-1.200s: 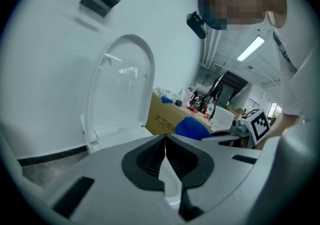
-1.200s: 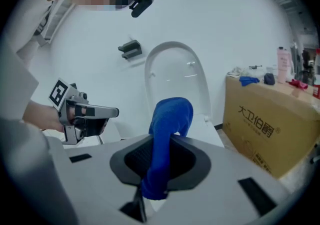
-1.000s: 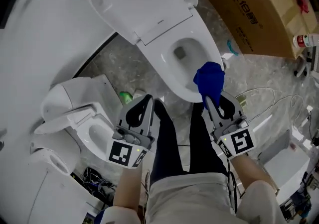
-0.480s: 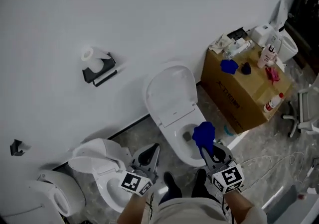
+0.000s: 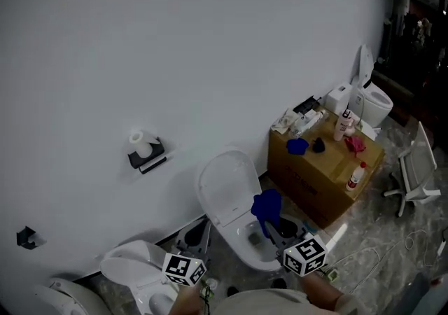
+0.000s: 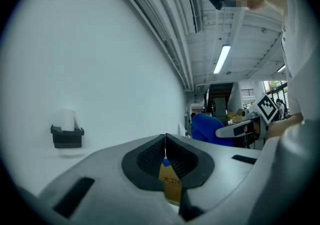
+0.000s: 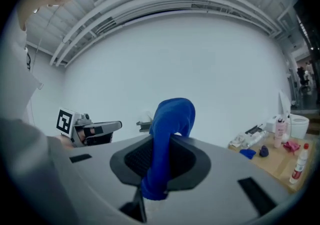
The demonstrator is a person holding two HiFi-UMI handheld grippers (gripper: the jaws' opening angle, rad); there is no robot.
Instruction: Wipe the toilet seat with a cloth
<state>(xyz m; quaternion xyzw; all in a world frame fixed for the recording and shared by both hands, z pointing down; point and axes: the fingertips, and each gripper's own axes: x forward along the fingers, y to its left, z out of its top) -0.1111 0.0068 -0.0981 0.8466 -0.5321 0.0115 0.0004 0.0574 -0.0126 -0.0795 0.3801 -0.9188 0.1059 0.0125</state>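
Head view — right claw (image 5: 271,228) clamps blue cloth (image 5: 266,203); toilet seat (image 5: 235,242) partly hidden.

floor (image 5: 367,233), grey marbled: open toilet (image 5: 225,198) with lid raised, against the wall; second toilet (image 5: 133,273) to its left; third toilet (image 5: 372,101) far right; cardboard box (image 5: 311,182) near the open toilet; white chair (image 5: 414,170); loose cables (image 5: 381,254). box top: small blue cloth (image 5: 297,145), pink item (image 5: 355,143), red-capped bottle (image 5: 355,176), white packets (image 5: 295,122)

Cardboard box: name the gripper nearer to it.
Right. The right gripper, with the blue cloth, hangs over the toilet next to the cardboard box; the left gripper sits across that toilet.
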